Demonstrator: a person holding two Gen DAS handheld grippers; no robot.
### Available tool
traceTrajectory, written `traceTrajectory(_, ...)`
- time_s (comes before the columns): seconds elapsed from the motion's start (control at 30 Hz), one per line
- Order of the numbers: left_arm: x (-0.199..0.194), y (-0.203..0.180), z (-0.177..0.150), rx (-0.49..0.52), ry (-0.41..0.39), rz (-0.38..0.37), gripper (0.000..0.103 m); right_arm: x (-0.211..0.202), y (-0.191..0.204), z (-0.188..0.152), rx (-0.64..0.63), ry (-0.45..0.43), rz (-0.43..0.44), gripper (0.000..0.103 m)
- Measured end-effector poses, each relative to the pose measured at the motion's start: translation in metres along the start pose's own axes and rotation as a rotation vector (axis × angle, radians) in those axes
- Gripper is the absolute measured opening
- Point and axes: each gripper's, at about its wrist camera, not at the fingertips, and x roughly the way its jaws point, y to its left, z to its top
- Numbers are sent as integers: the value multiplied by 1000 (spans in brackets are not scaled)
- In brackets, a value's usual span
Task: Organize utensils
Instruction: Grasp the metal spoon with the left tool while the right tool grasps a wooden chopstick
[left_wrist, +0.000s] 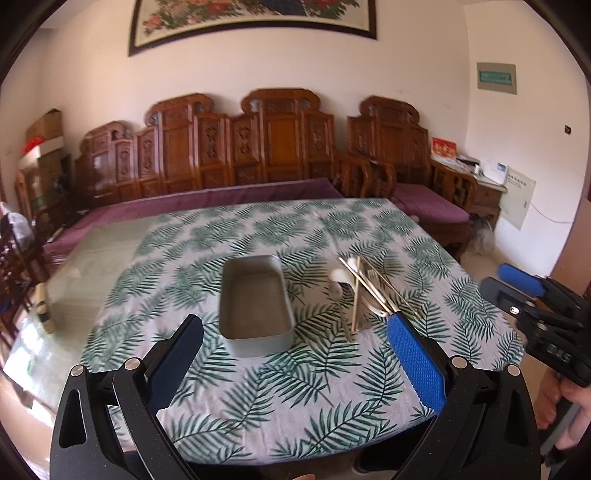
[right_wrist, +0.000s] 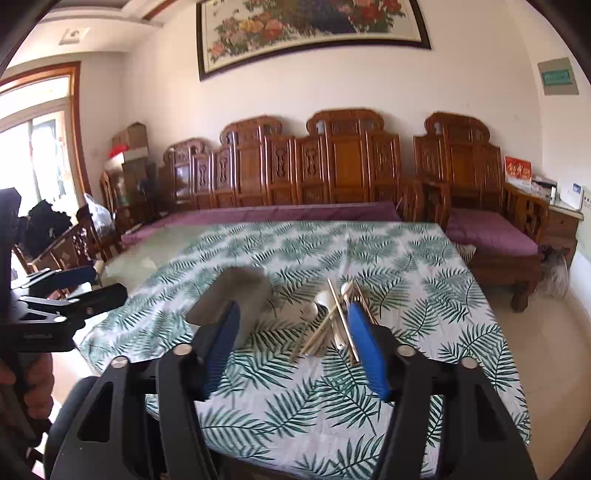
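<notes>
1. The left wrist view showed the grey container (left_wrist: 255, 306) whole and empty on the leaf-print tabletop (left_wrist: 295, 398), with the utensils (left_wrist: 364, 291) piled just to its right.
2. The left hand-held gripper (left_wrist: 295, 325) hung wide open, holding nothing.
3. In the right wrist view the right hand-held gripper (right_wrist: 291, 314) stood partly open and empty, its left finger hiding part of the container.

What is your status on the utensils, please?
Left gripper and right gripper open, empty. Utensils piled beside empty grey box. Nothing in the way.
</notes>
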Motion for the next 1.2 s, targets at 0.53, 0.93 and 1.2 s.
traceTrajectory(0.53,120,-15,-7,66,155,-110,97,163,-91,-3,49,201,-64,43)
traceTrajectory(0.93,179,-33,6,49,240,-167,82,264,-142,-34,63,350,-33,30)
traceTrajectory(1.2,234,-53,3,49,315,-180,60,279,-144,-51,45,443,-17,19)
